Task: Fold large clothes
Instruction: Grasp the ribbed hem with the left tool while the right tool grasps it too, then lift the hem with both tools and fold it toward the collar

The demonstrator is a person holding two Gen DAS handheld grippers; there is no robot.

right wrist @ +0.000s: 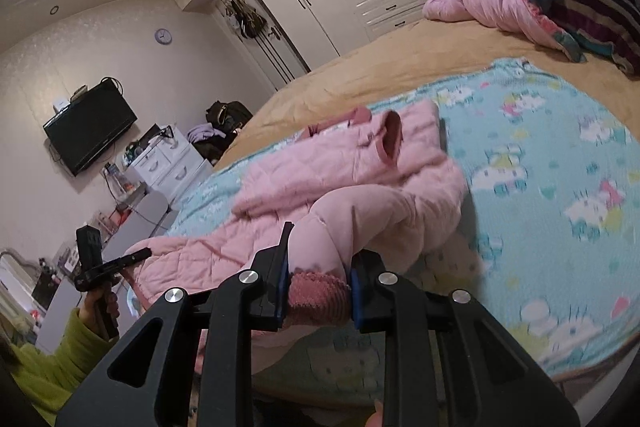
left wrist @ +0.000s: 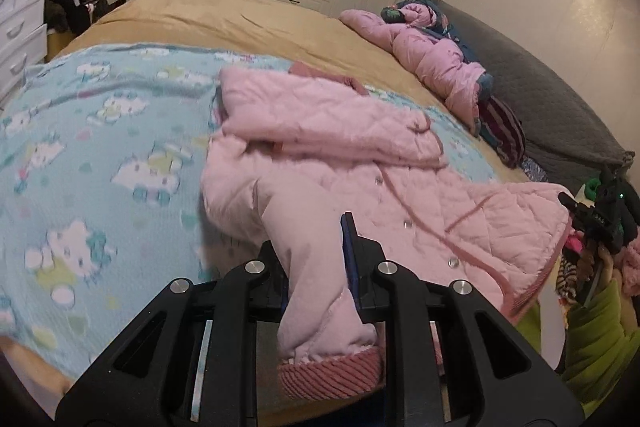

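One pink jacket (left wrist: 344, 155) on blanket (left wrist: 100, 131), two sleeve cuffs pinched, one per gripper: left gripper (left wrist: 316, 259), right gripper (right wrist: 320, 279).

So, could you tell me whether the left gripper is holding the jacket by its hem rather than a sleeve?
No, the left gripper is shut on a sleeve of the pink jacket, just above its ribbed cuff.

The right gripper (right wrist: 320, 291) clamps the ribbed cuff (right wrist: 318, 293) of a pink jacket (right wrist: 320, 167) spread on a blue blanket (right wrist: 540, 167) near the bed's (right wrist: 380, 67) front edge. The other gripper (right wrist: 108, 263) hangs at the jacket's left end.
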